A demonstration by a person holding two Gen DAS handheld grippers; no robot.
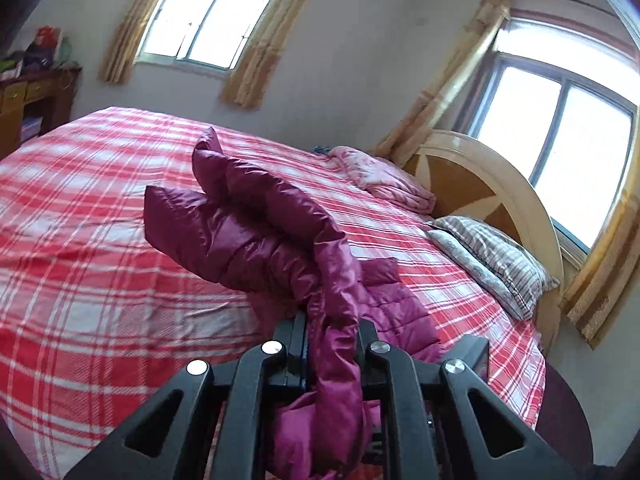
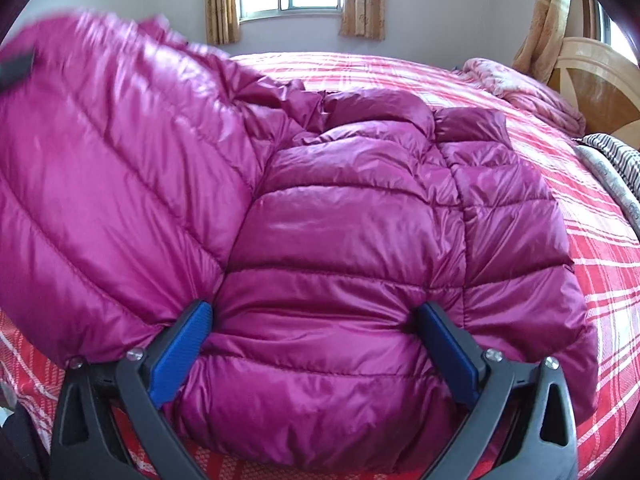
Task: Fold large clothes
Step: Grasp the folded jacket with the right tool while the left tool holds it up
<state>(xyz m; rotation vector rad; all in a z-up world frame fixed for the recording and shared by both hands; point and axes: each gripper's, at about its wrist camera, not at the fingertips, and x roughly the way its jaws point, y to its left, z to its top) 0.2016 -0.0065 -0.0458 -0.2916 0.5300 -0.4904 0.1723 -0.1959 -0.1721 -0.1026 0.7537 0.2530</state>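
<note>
A magenta quilted puffer jacket [image 2: 340,208] lies on the red plaid bed [image 2: 608,264]. My left gripper [image 1: 332,328] is shut on a fold of the jacket's edge [image 1: 336,380] and holds that side lifted, so it hangs over the rest of the jacket [image 1: 248,232]. In the right wrist view the lifted side [image 2: 100,160] rises at the left, blurred. My right gripper [image 2: 316,320] is open, its blue-padded fingers [image 2: 184,344] standing either side of the jacket's puffy near hem.
A folded pink blanket [image 1: 384,180] and striped pillows [image 1: 492,260] lie by the wooden headboard [image 1: 480,184]. A wooden cabinet [image 1: 32,100] stands at the far left. Windows with tan curtains [image 1: 248,60] are on the walls.
</note>
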